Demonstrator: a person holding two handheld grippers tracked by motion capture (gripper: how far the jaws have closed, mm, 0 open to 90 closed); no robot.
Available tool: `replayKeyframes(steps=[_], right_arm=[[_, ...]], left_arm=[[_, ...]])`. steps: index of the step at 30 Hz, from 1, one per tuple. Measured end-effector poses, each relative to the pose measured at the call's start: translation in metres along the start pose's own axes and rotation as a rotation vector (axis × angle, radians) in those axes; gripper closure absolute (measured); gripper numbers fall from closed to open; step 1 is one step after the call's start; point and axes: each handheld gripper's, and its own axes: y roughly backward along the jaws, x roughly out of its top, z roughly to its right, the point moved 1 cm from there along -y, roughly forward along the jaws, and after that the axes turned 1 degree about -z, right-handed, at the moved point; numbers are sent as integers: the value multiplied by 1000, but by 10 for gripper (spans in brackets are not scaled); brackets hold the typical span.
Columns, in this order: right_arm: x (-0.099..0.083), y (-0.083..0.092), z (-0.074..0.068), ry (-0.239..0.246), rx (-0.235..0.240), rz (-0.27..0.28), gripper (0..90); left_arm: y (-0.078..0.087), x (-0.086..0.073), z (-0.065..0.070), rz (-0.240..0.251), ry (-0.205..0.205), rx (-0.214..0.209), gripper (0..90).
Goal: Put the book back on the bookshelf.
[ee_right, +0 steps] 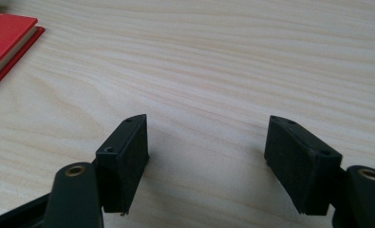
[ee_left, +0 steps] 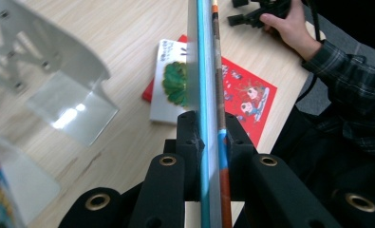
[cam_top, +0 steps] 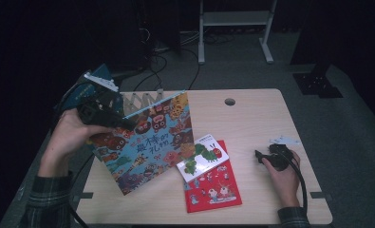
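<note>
Our left tongs (cam_top: 128,124) clamp the top edge of the big picture book (cam_top: 147,142), holding it tilted with its lower corner on the table (cam_top: 256,118), in front of a white rack (cam_top: 140,100). Our right tongs (ee_right: 206,156) rest wide apart and empty, right of the caterpillar book (cam_top: 203,156) lying on the red book (cam_top: 213,190).

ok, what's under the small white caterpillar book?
The white caterpillar book lies on the red book, overlapping its upper left part. The red cover beneath it is hidden; whether anything else sits between them cannot be seen.
</note>
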Motion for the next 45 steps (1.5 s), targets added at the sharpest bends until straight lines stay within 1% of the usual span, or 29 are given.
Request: replayKeyframes(steps=[6,9,13,18,20,25,28,30,33,42,44,45], right_arm=[[0,0,0,0,0,0,301],[0,0,0,-1,-2,1,302],[0,0,0,3,-2,2,302],[0,0,0,2,-3,2,302],[0,0,0,1,-2,2,302],[0,0,0,0,-2,0,302],[0,0,0,-1,-2,0,302],[0,0,0,-1,-1,0,302],[0,0,0,-1,-2,0,302],[0,0,0,-2,-3,0,303],[0,0,0,-2,-3,0,303],[0,0,0,-2,-3,0,303]], left_arm=[[17,-18,-10,14,42,36,805],[29,-29,-18,31,83,52,805],[41,-44,-25,44,120,83,805],[52,-60,-36,51,176,122,805],[56,-68,-41,52,199,144,805],[62,-80,-52,40,254,195,805],[65,-86,-56,29,273,219,805],[67,-90,-61,33,293,236,805],[69,-95,-65,42,313,250,805],[74,-104,-73,42,356,281,805],[73,-105,-75,39,358,294,805],[72,-105,-76,39,363,307,805]])
